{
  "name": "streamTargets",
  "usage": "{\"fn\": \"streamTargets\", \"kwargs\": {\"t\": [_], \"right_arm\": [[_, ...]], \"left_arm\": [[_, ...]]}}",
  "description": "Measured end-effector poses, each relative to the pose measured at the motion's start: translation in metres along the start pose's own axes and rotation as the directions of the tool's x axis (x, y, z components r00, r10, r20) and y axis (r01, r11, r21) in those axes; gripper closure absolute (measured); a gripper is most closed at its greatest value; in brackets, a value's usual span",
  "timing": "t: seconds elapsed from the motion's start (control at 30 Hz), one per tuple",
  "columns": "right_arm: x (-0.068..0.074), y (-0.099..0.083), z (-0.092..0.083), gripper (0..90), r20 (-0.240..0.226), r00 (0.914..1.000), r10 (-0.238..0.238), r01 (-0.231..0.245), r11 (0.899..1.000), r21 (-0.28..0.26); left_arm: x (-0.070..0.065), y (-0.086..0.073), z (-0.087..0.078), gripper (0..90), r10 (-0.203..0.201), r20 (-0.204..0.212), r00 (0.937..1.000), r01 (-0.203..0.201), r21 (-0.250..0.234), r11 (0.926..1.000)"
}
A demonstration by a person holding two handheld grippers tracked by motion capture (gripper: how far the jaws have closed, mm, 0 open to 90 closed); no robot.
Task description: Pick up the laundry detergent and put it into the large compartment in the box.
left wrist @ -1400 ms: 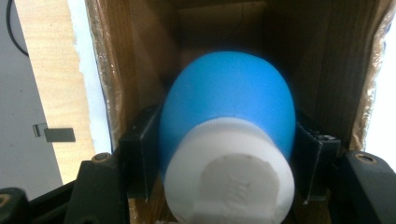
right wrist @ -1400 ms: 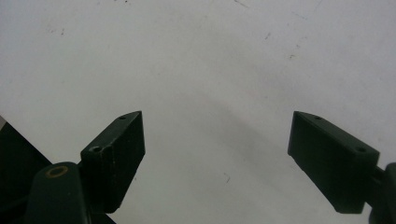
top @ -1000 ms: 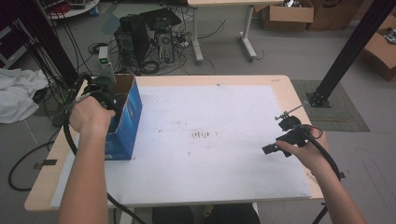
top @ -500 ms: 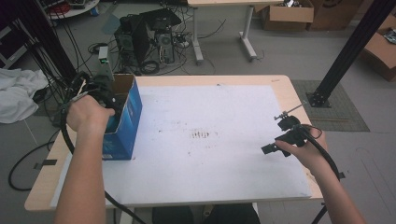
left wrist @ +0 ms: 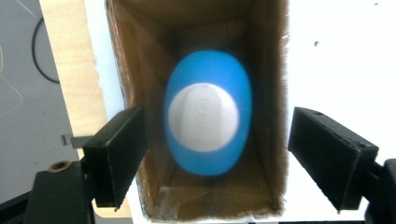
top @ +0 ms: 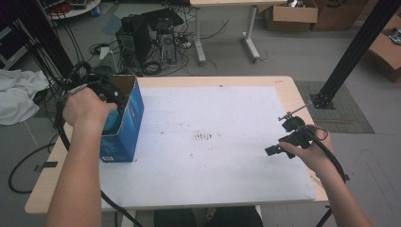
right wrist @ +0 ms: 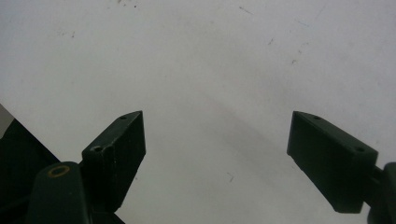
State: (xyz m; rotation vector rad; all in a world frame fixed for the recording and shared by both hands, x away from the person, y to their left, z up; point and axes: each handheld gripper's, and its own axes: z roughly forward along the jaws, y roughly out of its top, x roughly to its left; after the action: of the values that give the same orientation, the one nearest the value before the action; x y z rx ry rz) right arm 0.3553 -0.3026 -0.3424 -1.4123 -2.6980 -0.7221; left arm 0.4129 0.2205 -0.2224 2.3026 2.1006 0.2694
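Observation:
A blue carton (top: 125,124) with an open top stands at the table's left edge. My left gripper (top: 111,92) hovers over its mouth, pointing down into it. In the left gripper view the brown inside of the carton (left wrist: 266,84) holds a blurred blue egg-shaped thing with a round white patch (left wrist: 205,114). My left gripper (left wrist: 215,140) is open; its jaws have just been opening, and the blue thing is below them, untouched by the pads. My right gripper (top: 274,150) rests low over the white tabletop at the right. The right gripper (right wrist: 215,126) is open with nothing between its jaws.
The white sheet (top: 213,109) covers most of the wooden table (top: 283,82). Cables trail from both grippers. Beyond the table stand a computer tower (top: 142,35), a black post (top: 350,52), cardboard boxes (top: 288,14) and a white cloth (top: 19,97).
My left hand has lifted a little above the carton's mouth. The right hand and gripper have stayed where they were.

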Motion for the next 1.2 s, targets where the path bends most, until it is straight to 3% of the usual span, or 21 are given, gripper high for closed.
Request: {"fn": "streamTargets", "kwargs": {"t": [0.2,0.37,0.4,0.43,0.5,0.53,0.63,0.67,0.73,0.77,0.8,0.83,0.93,0.97,1.0,1.03,1.1,1.13,1.17,1.2], "right_arm": [[0.001,0.000,-0.002,19.2,0.003,1.0000,-0.004,0.004,1.000,-0.007],[0.000,-0.001,-0.003,19.3,0.001,1.0000,0.005,-0.005,1.000,-0.007],[0.000,-0.001,-0.003,19.3,0.003,1.0000,0.009,-0.009,1.000,-0.006],[0.000,-0.002,-0.004,19.3,0.005,0.9999,0.009,-0.009,1.000,-0.007],[0.000,-0.002,-0.004,19.2,0.006,0.9999,0.014,-0.014,1.000,-0.006],[0.000,-0.002,-0.006,19.2,0.007,0.9999,0.015,-0.015,1.000,-0.005],[-0.001,-0.001,-0.009,19.0,0.013,0.9997,0.021,-0.021,1.000,-0.008],[-0.001,-0.001,-0.009,19.0,0.013,0.9997,0.021,-0.021,1.000,-0.008],[-0.002,-0.001,-0.011,18.9,0.019,0.9996,0.022,-0.022,1.000,-0.012],[-0.002,-0.001,-0.011,18.9,0.019,0.9996,0.022,-0.022,1.000,-0.012],[-0.002,-0.001,-0.013,18.7,0.023,0.9995,0.022,-0.022,1.000,-0.008],[-0.002,-0.001,-0.014,18.8,0.024,0.9995,0.022,-0.022,1.000,-0.009],[-0.002,0.000,-0.016,18.7,0.031,0.9993,0.021,-0.020,1.000,-0.008],[-0.002,0.000,-0.016,18.7,0.031,0.9993,0.021,-0.020,1.000,-0.008],[-0.001,0.000,-0.018,18.7,0.031,0.9993,0.021,-0.021,1.000,-0.007],[-0.001,0.000,-0.018,18.7,0.031,0.9993,0.021,-0.021,1.000,-0.007],[-0.001,0.000,-0.019,18.8,0.035,0.9992,0.018,-0.018,1.000,-0.002],[-0.002,0.000,-0.020,18.7,0.039,0.9991,0.016,-0.016,1.000,0.001],[-0.002,0.000,-0.020,18.7,0.039,0.9991,0.016,-0.016,1.000,0.001],[-0.002,0.000,-0.021,18.6,0.043,0.9990,0.013,-0.013,1.000,0.006]], "left_arm": [[-0.015,0.001,-0.014,15.6,0.041,0.010,0.9991,-0.041,-0.034,0.9986],[-0.037,0.002,-0.026,15.3,0.115,0.016,0.9933,-0.113,-0.063,0.9916],[-0.047,0.002,-0.030,15.2,0.152,0.016,0.9883,-0.150,-0.084,0.9852],[-0.047,0.002,-0.030,15.1,0.152,0.016,0.9883,-0.150,-0.084,0.9852],[-0.059,0.003,-0.032,14.5,0.188,0.022,0.9818,-0.186,-0.090,0.9785],[-0.071,0.003,-0.034,13.0,0.223,0.024,0.9745,-0.220,-0.097,0.9707],[-0.088,0.004,-0.035,10.5,0.278,0.034,0.9601,-0.273,-0.107,0.9561],[-0.088,0.004,-0.035,9.9,0.278,0.034,0.9601,-0.273,-0.107,0.9561],[-0.104,0.003,-0.033,8.4,0.322,0.048,0.9456,-0.315,-0.115,0.9421],[-0.104,0.003,-0.033,7.3,0.322,0.048,0.9456,-0.315,-0.115,0.9421],[-0.115,0.003,-0.031,6.5,0.356,0.052,0.9332,-0.348,-0.119,0.9300],[-0.120,0.002,-0.030,5.9,0.370,0.058,0.9272,-0.361,-0.123,0.9243],[-0.136,0.001,-0.028,3.1,0.432,0.065,0.8996,-0.422,-0.122,0.8982],[-0.136,0.001,-0.028,2.6,0.432,0.065,0.8996,-0.422,-0.122,0.8982],[-0.146,0.001,-0.027,1.9,0.467,0.065,0.8818,-0.457,-0.128,0.8804],[-0.146,0.001,-0.027,1.6,0.467,0.065,0.8818,-0.457,-0.128,0.8804],[-0.154,0.000,-0.027,1.0,0.500,0.068,0.8636,-0.489,-0.128,0.8627],[-0.163,-0.002,-0.027,0.9,0.523,0.071,0.8494,-0.511,-0.136,0.8487],[-0.163,-0.002,-0.027,0.7,0.523,0.071,0.8494,-0.511,-0.136,0.8487],[-0.170,-0.003,-0.028,0.6,0.548,0.080,0.8328,-0.535,-0.140,0.8334]]}}
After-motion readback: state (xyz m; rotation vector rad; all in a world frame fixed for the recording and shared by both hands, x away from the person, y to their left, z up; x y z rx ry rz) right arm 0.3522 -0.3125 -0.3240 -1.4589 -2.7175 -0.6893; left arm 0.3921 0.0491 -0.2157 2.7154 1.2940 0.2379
